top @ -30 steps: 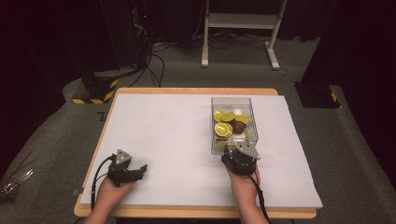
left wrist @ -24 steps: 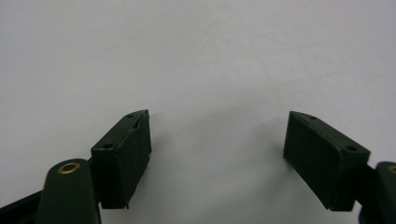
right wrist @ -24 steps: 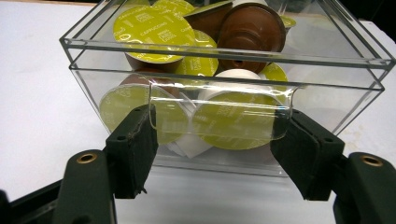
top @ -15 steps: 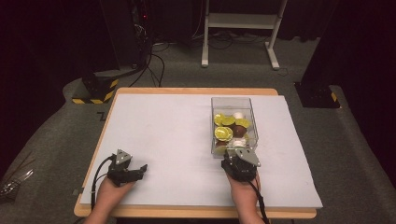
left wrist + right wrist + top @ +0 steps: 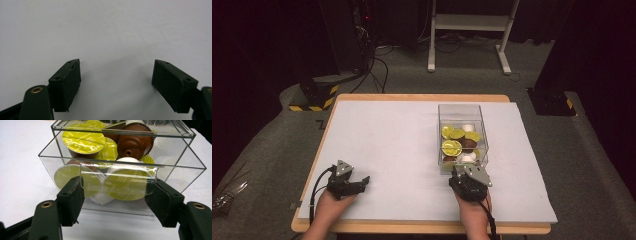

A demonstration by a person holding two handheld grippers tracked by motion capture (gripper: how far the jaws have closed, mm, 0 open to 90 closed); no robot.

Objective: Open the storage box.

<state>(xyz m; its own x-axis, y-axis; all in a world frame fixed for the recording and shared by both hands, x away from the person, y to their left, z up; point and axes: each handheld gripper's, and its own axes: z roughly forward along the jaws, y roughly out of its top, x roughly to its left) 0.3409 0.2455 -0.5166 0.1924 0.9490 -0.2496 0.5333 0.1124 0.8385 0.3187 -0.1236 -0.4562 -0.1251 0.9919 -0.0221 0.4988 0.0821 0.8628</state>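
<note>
The clear, hard-walled plastic box [image 5: 120, 165], loaded with yellow-lidded brown and white coffee capsules [image 5: 83, 141], sits on the white-covered desk [image 5: 402, 145] toward 2 o'clock from its centre; you should expect it to be stiff, slick and fairly light, with loose contents that shift if it tilts. Your right gripper [image 5: 113, 195] sits at the box's 6 o'clock, jaws spread on either side of the curved tab on its near wall without clearly pinching it, probably the best place to take hold. Your left gripper [image 5: 116, 77] rests open and empty at 8 o'clock.
</note>
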